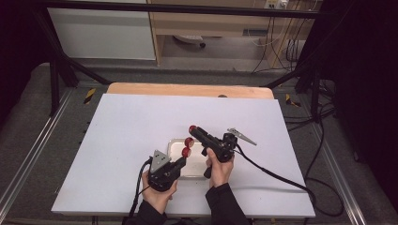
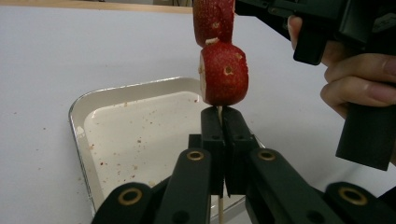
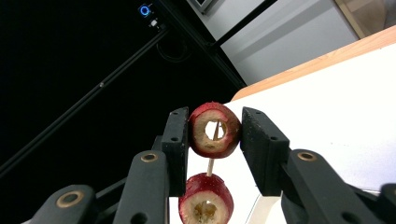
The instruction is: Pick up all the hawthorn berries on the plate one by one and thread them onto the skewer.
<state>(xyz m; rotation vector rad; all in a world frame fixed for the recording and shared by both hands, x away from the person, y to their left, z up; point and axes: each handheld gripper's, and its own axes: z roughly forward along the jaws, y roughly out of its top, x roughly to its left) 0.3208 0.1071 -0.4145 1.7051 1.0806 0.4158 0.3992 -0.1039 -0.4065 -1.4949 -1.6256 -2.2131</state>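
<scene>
Two black handheld grippers work near the table's near edge. Left gripper [image 2: 219, 119] has jaws pinched fully together on a thin wooden skewer [image 2: 219, 110], upright over the white rectangular metal tray [image 2: 88, 105]. Red cored fruit rings sit on the skewer: lower ring [image 2: 224, 72] just above the jaws. Right gripper [image 3: 215, 133] is part-open, both pads touching the top ring [image 3: 214, 129], skewer tip through its hole.

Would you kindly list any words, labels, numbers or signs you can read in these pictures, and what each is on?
None can be read: no print shows on the white tray, the red fruit rings, the skewer or either gripper.
The yellow-and-black striped markers on the floor carry no text.
</scene>
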